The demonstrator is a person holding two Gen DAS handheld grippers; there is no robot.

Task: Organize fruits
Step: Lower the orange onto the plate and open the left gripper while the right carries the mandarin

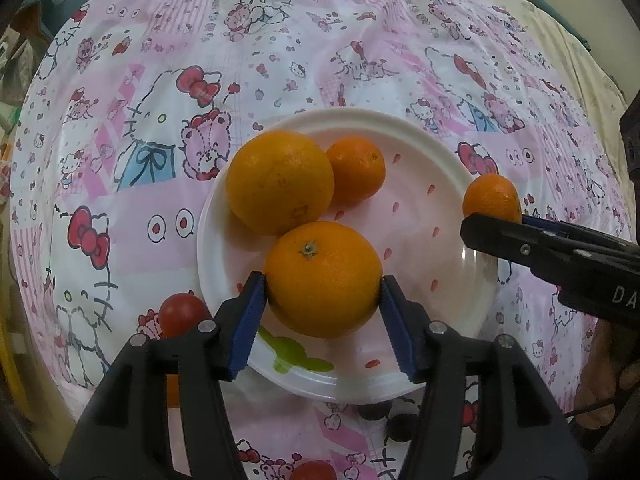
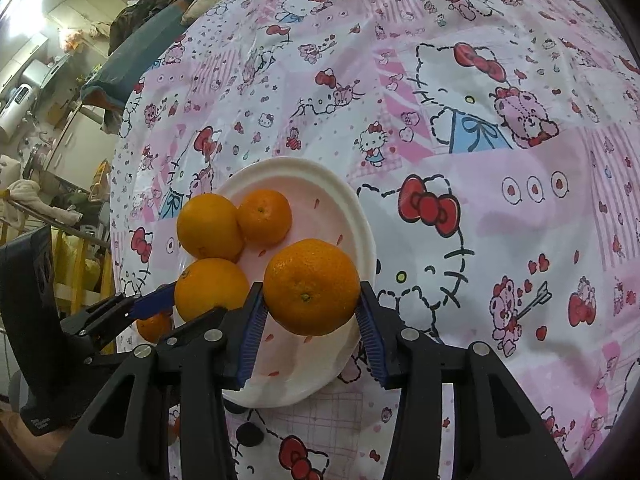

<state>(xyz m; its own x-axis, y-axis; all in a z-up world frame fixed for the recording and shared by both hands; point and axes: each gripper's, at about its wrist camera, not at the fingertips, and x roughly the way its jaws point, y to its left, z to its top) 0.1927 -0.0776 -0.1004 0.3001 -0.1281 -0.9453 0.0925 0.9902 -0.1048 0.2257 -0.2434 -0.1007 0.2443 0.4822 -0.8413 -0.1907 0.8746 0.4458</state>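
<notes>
A white plate [image 1: 448, 184] lies on the Hello Kitty tablecloth. On it are a large orange [image 1: 280, 180] and a smaller orange [image 1: 356, 174] at the back. My left gripper [image 1: 322, 300] is shut on a third orange [image 1: 324, 280] over the plate's near side. My right gripper [image 2: 310, 312] is shut on a small orange [image 2: 312, 286], held over the plate's [image 2: 352, 208] edge; that orange also shows in the left wrist view [image 1: 492, 198]. The left gripper's orange [image 2: 210, 288] and the two resting oranges [image 2: 210, 226] [image 2: 264, 216] show in the right wrist view.
A red tomato [image 1: 182, 312] lies left of the plate by the left gripper. Another orange fruit [image 2: 154, 326] lies off the plate's left side. Dark small fruits [image 1: 400, 426] and a red one [image 1: 314, 470] lie near the table's front. Room clutter stands beyond the table's left edge.
</notes>
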